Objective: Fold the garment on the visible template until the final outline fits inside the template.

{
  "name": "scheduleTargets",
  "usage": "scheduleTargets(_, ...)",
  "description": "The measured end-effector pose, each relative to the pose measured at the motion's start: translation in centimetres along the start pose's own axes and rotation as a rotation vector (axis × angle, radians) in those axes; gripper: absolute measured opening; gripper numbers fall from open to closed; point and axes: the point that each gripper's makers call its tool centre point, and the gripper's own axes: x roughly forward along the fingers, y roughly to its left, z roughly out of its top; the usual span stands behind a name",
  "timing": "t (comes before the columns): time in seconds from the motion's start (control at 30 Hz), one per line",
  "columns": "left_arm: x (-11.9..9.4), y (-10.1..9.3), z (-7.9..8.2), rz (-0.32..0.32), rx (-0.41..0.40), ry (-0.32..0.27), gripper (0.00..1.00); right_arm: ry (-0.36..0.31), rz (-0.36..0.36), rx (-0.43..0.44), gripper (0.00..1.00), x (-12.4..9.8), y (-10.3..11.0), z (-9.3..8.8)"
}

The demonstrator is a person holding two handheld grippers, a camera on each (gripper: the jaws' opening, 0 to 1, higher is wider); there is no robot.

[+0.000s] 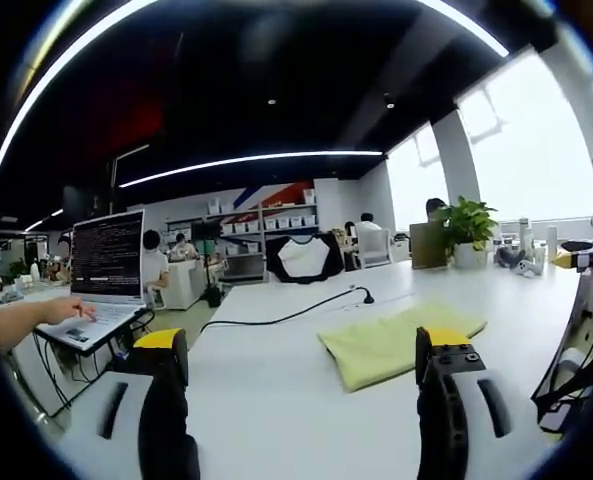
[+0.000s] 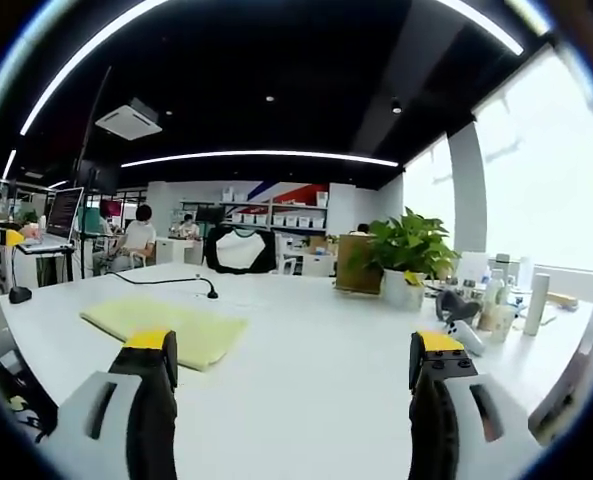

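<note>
A pale yellow-green garment (image 1: 401,342) lies folded flat on the white table (image 1: 276,400), ahead and to the right of my left gripper (image 1: 306,395). That gripper is open, its yellow-tipped jaws wide apart with nothing between them. From the right gripper view the same garment (image 2: 166,325) lies ahead on the left, just beyond the left jaw. My right gripper (image 2: 294,385) is open too and holds nothing. No template outline can be made out on the table.
A black cable with a small stand (image 1: 368,297) runs across the table behind the garment. A laptop (image 1: 106,265) with a person's hand on it sits to the left. A potted plant (image 2: 408,250), bottles and cups (image 2: 496,300) stand to the right.
</note>
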Motion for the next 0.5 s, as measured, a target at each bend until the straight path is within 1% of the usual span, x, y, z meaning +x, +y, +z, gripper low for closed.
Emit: scheduleTargets(0.5,-0.06,0.09,-0.03,0.001,-0.001,0.001,1.0,0.003,0.001,0.001,0.99,-0.02,0.07,-0.12)
